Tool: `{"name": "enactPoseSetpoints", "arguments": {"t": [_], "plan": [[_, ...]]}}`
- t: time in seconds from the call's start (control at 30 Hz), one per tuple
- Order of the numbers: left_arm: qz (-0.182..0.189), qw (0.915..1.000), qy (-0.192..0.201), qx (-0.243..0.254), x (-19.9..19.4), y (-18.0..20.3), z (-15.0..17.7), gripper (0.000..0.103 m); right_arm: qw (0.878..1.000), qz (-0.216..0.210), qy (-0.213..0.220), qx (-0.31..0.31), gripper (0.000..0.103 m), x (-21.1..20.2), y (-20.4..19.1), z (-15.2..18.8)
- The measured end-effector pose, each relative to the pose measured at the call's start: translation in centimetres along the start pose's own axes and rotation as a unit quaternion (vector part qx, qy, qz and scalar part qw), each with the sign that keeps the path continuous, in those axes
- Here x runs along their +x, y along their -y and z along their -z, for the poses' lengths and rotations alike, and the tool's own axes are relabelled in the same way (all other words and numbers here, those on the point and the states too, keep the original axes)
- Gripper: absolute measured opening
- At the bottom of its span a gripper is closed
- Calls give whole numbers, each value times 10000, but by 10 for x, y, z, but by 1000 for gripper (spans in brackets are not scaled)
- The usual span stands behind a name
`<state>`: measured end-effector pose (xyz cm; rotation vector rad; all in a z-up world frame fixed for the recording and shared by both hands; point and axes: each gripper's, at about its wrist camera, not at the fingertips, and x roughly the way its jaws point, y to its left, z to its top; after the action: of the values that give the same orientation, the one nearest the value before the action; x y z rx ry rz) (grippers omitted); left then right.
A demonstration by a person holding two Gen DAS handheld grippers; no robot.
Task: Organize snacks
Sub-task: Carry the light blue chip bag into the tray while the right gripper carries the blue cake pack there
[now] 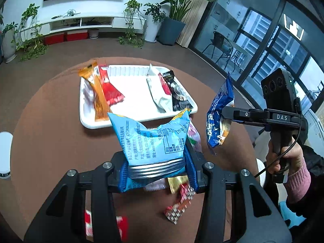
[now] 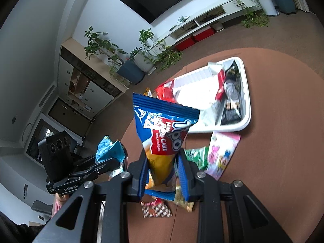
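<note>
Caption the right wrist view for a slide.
Right gripper clamps a dark-blue mini cake packet above the brown table, white tray beyond.

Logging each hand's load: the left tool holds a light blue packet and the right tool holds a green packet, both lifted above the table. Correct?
Not quite. The right tool holds a dark blue Tipo cake packet, not a green one, as the right wrist view shows. The left tool does hold the light blue packet, both above the table.

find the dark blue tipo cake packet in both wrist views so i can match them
Left wrist view: the Tipo packet hangs at right of centre, pinched by the right gripper coming in from the right edge.
Right wrist view: the packet stands at centre, upright between that gripper's own fingers.
Shared landmark: the white tray on the brown table beyond it.
</note>
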<state>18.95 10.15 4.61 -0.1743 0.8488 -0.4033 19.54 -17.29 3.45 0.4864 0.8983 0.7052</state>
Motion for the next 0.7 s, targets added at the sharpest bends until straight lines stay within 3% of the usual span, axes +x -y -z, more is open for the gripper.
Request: {"name": "enactPoseSetpoints", "arguments": {"t": [0.7], "plan": [[-322,9990,-218,206,84,-30,-95,43,9996,236,-178,-1,30,66,30,-87]]}}
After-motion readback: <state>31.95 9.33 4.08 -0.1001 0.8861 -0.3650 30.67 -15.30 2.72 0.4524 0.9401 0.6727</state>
